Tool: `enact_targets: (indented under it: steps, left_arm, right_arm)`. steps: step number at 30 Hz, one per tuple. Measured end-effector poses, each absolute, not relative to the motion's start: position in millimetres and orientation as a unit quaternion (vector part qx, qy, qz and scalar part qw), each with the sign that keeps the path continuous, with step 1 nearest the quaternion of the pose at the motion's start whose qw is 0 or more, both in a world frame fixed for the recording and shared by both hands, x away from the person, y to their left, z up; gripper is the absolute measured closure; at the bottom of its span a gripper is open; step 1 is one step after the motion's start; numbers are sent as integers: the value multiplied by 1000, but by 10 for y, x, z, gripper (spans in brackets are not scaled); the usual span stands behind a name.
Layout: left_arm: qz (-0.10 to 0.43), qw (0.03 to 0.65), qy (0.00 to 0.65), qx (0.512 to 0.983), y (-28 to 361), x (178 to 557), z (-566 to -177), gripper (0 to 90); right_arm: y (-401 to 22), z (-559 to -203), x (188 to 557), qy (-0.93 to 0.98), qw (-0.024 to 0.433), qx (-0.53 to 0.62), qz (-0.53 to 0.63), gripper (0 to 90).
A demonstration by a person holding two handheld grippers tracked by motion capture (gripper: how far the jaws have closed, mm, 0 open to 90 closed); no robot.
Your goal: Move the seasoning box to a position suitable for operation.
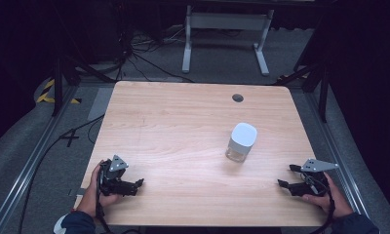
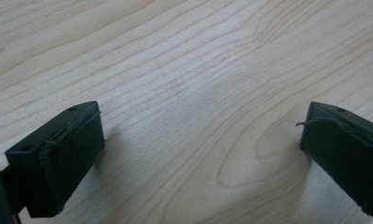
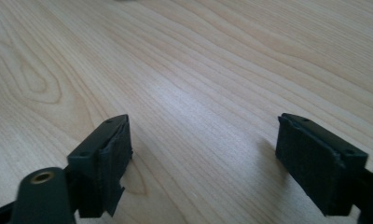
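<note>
My left claw (image 1: 138, 184) and right claw (image 1: 284, 184) rest on the table (image 1: 183, 126), jaws spread, gripping nothing. The white-lidded jar (image 1: 242, 142) stands upright between them, farther out, right of centre.

L gripper (image 1: 140, 183) and R gripper (image 1: 281, 183) are held low near the surface (image 1: 183, 126) – one per hand – fingers (image 2: 63, 158) spread wide apart, nothing gripped between them.

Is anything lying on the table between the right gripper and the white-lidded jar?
No. In the high view, the stretch between the right gripper and the jar is bare wooden table; nothing lies there.
</note>
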State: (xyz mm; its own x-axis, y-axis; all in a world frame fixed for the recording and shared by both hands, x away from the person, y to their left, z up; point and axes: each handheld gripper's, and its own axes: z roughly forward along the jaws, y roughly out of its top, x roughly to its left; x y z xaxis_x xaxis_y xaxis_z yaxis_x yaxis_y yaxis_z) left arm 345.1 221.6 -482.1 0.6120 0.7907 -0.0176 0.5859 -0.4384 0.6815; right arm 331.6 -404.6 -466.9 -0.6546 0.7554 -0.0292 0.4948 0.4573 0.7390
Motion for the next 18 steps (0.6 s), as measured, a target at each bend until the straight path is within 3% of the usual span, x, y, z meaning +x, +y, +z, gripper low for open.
enact_targets:
  steps: [11,16,17,18]
  left_arm:
    - [156,335,412,833,2217,3443,-4824,4]
    - [155,336,412,833,2218,3448,-4826,3]
    - [154,337,414,832,2216,3446,-4827,3]
    - [154,337,413,832,2216,3447,-4827,3]
  right_arm:
    - [-4037,-4643,3400,841,177,375,348,192]
    - [-4012,-4585,3473,837,199,371,349,470]
    - [-4012,-4585,3473,837,199,371,349,470]
    - [-3993,-4513,3522,830,200,371,366,581]
